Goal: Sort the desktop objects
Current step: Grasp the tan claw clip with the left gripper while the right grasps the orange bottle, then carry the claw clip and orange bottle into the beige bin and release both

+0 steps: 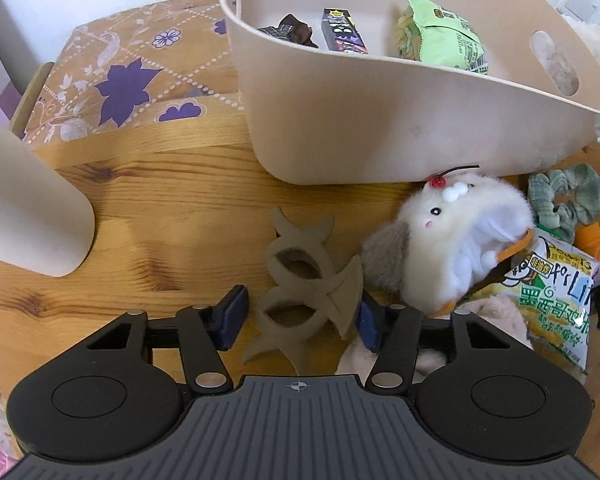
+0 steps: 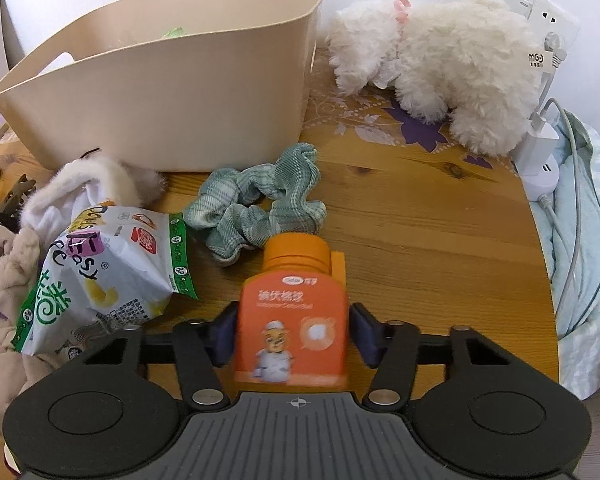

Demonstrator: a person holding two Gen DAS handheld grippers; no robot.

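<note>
A tan hair claw clip [image 1: 306, 284] lies on the wooden table [image 1: 160, 200] between the fingers of my left gripper [image 1: 300, 318]. The right pad touches it; the left pad stands apart, so the jaws are open around it. My right gripper [image 2: 294, 334] is shut on an orange bottle [image 2: 294, 312] with a cartoon label, held over the table [image 2: 420, 240]. A beige basket [image 1: 380, 120] stands behind; it holds a green snack bag [image 1: 440, 36], a dark box [image 1: 344, 32] and a brown wrapper [image 1: 292, 30]. The basket also shows in the right wrist view [image 2: 172, 92].
A white plush mouse [image 1: 452, 240], a green scrunchie [image 2: 260, 208] and a snack bag [image 2: 108, 264] lie near the basket. A white fluffy dog toy [image 2: 440, 60], a charger [image 2: 536, 152] and cables sit at the right edge. A beige cylinder [image 1: 28, 208] stands left.
</note>
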